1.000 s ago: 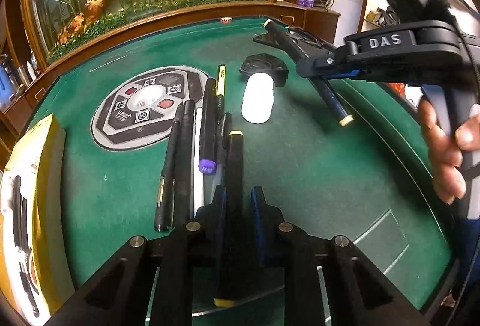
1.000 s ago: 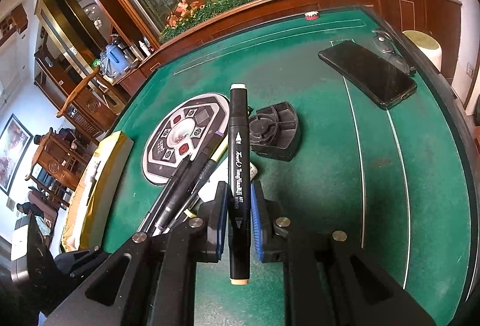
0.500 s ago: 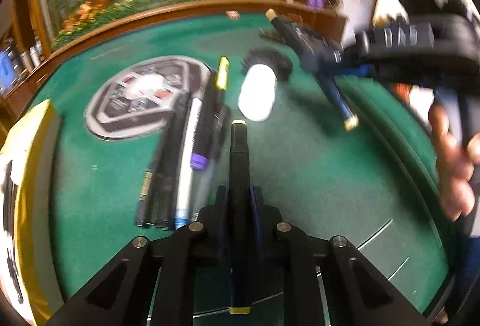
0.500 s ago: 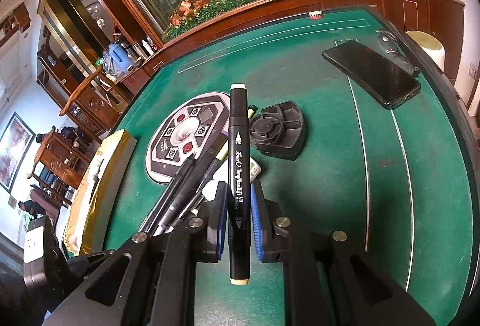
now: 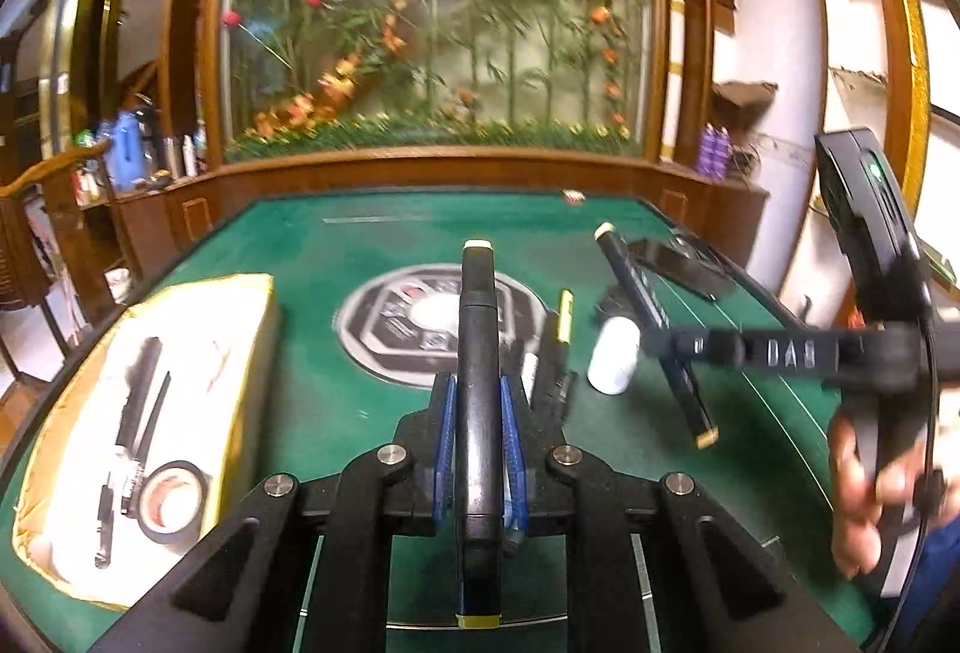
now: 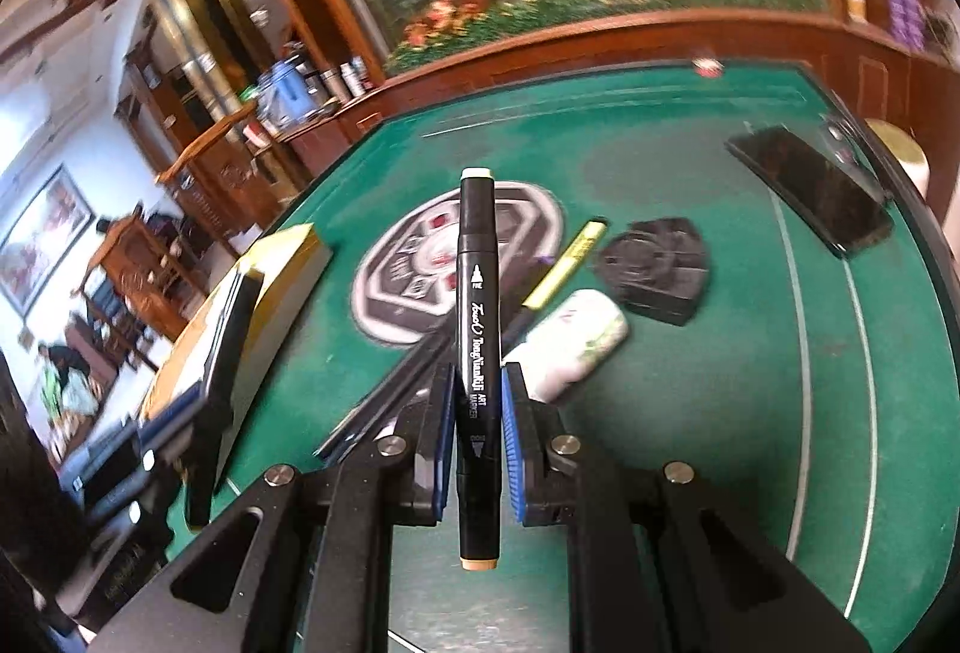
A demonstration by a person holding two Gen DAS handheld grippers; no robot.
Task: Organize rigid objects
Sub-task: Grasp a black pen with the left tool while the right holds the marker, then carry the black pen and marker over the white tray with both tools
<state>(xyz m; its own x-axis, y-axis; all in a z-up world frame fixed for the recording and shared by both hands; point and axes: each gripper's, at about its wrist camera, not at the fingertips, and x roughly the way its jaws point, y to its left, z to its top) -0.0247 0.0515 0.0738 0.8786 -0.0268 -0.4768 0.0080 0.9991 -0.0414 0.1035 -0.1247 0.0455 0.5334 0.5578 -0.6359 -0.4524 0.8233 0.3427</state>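
My left gripper (image 5: 478, 401) is shut on a black marker with yellow end caps (image 5: 477, 353) and holds it lifted above the green table. My right gripper (image 6: 478, 389) is shut on a black art marker with tan end caps (image 6: 478, 329), also held in the air; that marker shows in the left wrist view (image 5: 654, 329). Several pens (image 5: 555, 353) lie in a row on the felt below, next to a white bottle (image 5: 613, 356). An open yellow box (image 5: 138, 425) at the left holds pens and a roll of tape (image 5: 174, 497).
A round grey and black panel (image 5: 420, 323) sits in the middle of the table (image 6: 690, 413). A black plastic holder (image 6: 657, 269) lies beyond the bottle. A black phone (image 6: 810, 188) lies at the far right edge. A wooden rail borders the table.
My left gripper has lifted the yellow-capped marker off the row of pens and tilted up and to the left, bringing the yellow box into view. My right gripper has kept its marker and shifted slightly.
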